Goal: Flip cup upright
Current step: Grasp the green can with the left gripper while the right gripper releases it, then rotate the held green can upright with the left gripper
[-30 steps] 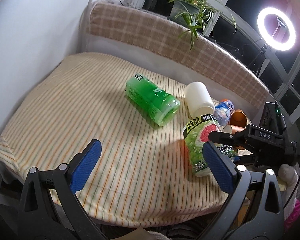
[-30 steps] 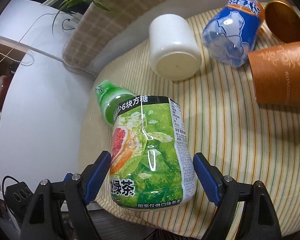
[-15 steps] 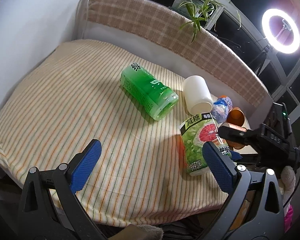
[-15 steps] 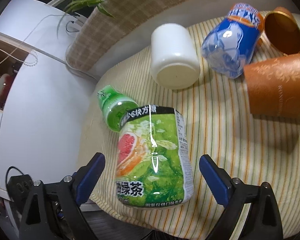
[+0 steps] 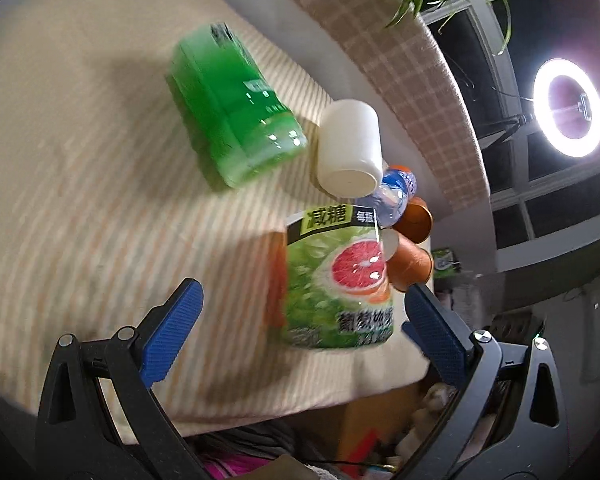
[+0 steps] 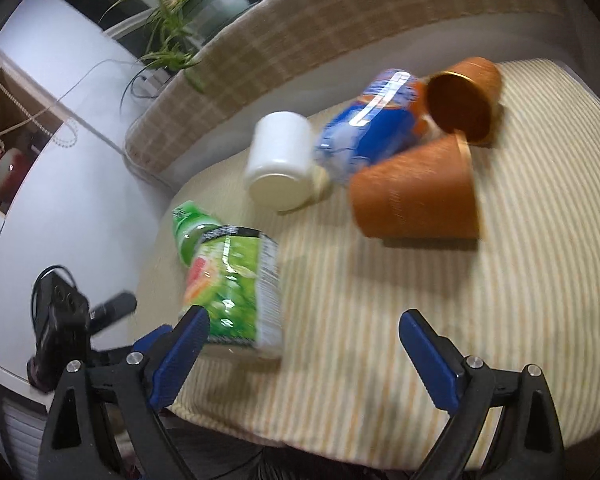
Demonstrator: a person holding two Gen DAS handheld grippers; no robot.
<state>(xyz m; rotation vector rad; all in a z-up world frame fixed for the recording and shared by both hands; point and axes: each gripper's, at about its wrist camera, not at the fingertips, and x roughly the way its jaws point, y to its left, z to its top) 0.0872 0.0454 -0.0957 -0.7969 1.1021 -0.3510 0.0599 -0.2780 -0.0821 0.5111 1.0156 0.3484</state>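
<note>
A grapefruit green-tea labelled cup (image 5: 338,280) (image 6: 236,288) stands on the striped cloth near the front edge. A white cup (image 5: 348,146) (image 6: 282,164), a green cup (image 5: 230,112), a blue cup (image 6: 370,126) and two orange cups (image 6: 418,192) (image 6: 464,104) lie on their sides behind it. My left gripper (image 5: 304,324) is open, its jaws either side of the green-tea cup without touching. My right gripper (image 6: 304,354) is open and empty, to the right of that cup.
The striped cloth (image 6: 440,300) covers a rounded table with its front edge close to both grippers. A checked cushion (image 6: 340,28) runs along the back. A plant (image 6: 184,12) stands behind it and a ring light (image 5: 568,108) shines at the right.
My right gripper has drawn back and swung right, away from the green-tea cup it straddled. My left gripper has moved right and closer, now framing that cup. Both views are motion-blurred.
</note>
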